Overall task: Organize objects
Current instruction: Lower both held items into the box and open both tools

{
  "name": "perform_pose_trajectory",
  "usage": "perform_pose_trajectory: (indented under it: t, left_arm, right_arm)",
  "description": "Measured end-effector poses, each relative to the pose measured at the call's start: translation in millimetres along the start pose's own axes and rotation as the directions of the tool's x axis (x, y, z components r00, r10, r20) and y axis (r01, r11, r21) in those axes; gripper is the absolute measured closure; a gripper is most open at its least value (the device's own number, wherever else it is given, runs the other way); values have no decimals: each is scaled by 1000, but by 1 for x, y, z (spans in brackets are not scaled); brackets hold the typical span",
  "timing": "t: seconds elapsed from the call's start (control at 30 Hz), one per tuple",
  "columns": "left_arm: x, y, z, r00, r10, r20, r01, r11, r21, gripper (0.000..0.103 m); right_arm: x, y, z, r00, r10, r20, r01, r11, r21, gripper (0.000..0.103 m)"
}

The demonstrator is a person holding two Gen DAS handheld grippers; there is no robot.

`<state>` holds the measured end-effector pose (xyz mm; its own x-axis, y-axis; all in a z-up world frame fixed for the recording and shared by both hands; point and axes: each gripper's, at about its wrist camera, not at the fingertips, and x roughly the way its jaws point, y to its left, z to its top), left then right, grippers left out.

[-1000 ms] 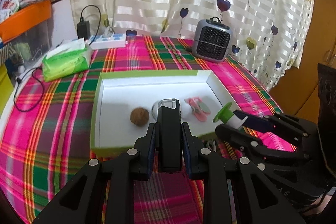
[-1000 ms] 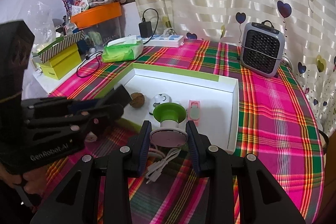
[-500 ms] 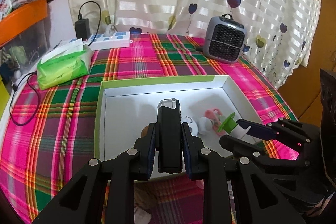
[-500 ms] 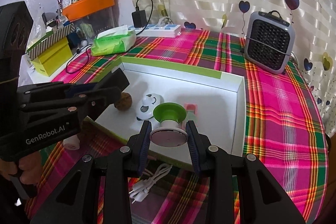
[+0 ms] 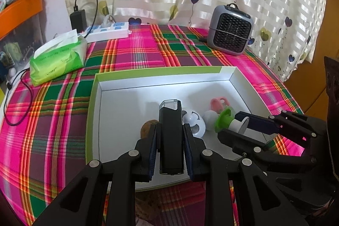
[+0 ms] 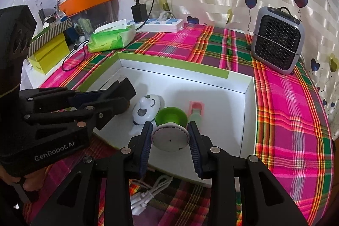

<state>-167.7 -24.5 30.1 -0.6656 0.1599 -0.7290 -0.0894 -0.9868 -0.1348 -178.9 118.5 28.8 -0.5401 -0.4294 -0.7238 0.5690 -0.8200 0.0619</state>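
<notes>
From my left wrist cam, going left to right: green tissue pack (image 5: pixel 58 58) at 10 o'clock on the plaid tablecloth (image 5: pixel 135 50); white power strip (image 5: pixel 108 32) behind it w/ a black charger (image 5: pixel 78 18) plugged in; the open white box (image 5: pixel 95 99) w/ green rim sits centre; my left gripper (image 5: pixel 170 137) is clamped on a black rectangular device (image 5: pixel 170 130), held upright over the box's near half; a brown nut-like ball (image 5: pixel 147 129) peeks out just left of my fingers, on the box floor; white panda toy (image 5: pixel 193 122) just right of the device; pink item (image 5: pixel 219 102) at 1 o'clock; my right gripper (image 5: pixel 239 126) comes in from 3 o'clock, closed on a green-capped white object (image 5: pixel 225 120); grey mini heater (image 5: pixel 229 30) at 1 o'clock, far side of the cloth. From the right wrist cam: yellow box (image 6: pixel 49 53) at 10 o'clock; the green-capped piece is pinched between my pads, its round base facing the lens, above the box's near part; white cable (image 6: pixel 152 192) coiled on the cloth at 6 o'clock, outside the box.
</notes>
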Motion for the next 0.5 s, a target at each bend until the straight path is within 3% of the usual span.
perform_pose_trajectory:
  t: [0.5]
  left_arm:
    - [7,-5,-2,1000,-23,-12,23,999,28,82]
  right_arm:
    - [6,-5,-4,1000,11,-6,-11,1000,24,68]
